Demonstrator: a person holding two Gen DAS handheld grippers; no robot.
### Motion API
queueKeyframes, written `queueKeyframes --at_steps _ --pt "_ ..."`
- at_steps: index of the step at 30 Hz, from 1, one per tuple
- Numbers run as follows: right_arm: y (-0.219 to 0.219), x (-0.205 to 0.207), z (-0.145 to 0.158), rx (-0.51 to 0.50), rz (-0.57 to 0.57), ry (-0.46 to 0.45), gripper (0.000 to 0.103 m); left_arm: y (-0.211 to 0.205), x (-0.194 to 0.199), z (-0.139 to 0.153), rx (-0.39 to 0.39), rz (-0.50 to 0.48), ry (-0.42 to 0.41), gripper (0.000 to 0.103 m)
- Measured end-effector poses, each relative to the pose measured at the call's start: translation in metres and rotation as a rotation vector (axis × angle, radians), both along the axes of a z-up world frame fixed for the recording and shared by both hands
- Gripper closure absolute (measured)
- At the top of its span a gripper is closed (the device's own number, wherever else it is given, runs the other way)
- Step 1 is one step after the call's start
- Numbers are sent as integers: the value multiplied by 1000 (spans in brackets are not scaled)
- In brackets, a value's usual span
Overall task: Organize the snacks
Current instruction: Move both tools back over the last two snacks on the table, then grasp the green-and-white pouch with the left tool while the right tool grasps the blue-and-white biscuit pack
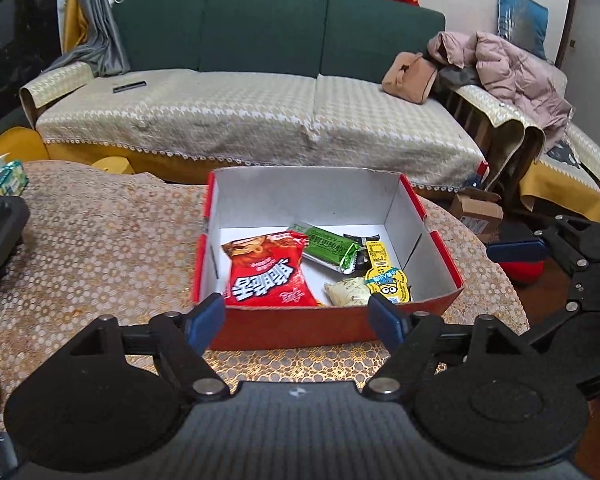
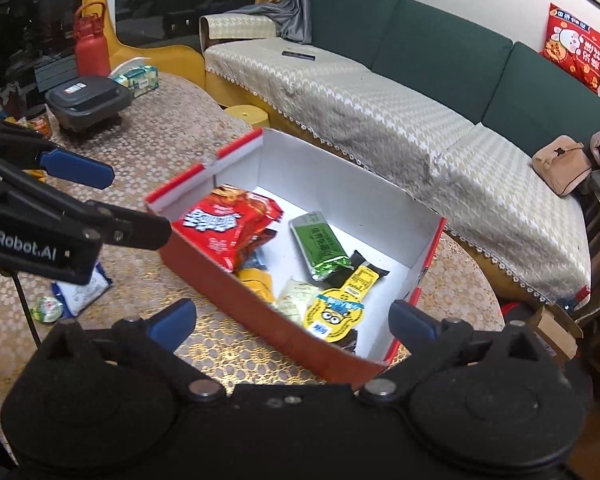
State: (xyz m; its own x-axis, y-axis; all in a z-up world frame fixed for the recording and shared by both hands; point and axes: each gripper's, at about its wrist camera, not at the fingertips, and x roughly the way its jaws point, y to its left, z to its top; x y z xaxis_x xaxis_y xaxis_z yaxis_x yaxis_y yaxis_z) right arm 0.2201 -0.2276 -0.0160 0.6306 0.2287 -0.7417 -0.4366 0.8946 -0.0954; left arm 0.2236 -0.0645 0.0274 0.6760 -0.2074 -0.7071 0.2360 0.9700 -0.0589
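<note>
Snacks are lying in the red box (image 1: 332, 326) with white inner walls, which is sitting on the patterned bench (image 1: 100, 248) just ahead of both tools. Straight ahead of the left tool (image 1: 298, 318), whose blue-padded fingers (image 1: 204, 322) are standing spread wide with nothing between them, the box's near wall is showing in the gap; the fingers are reaching close to that wall, though whether they are touching it cannot be told. Just beyond its left finger inside the box, a red snack bag (image 1: 266, 270) is lying flat; beyond its right finger, a yellow minion-print packet (image 1: 386, 276) and a pale wrapped snack (image 1: 346, 294) are resting, with a green packet (image 1: 328, 248) farther back. Over at the right tool (image 2: 292, 322), the fingers are likewise gaping wide and holding nothing, its view looking at the box's near corner, with the minion packet directly ahead. To the left of the right tool, outside the box, a blue-and-white packet (image 2: 82, 290) and a small round green snack (image 2: 48, 308) are lying on the bench. Farther off to the left, a dark lidded container (image 2: 86, 100) is sitting beside a tissue pack (image 2: 138, 78).
</note>
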Motion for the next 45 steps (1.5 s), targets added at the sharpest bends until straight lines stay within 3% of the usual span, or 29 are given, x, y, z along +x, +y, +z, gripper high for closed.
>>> queueKeyframes --at_steps 10,18,27,34,45 --pt "15 -43 14 83 18 -26 0 45 -45 12 -10 61 -54 16" --pt "35 -64 10 185 15 -12 0 86 -77 1 25 106 -62 15" --pt "62 -59 -9 244 -19 71 0 124 -95 -49 63 184 26 15" --pt "83 -43 -31 253 -74 164 0 133 -98 -98 98 176 90 15" --pt "130 -6 -65 178 -73 275 1 148 -83 -138 13 182 146 18"
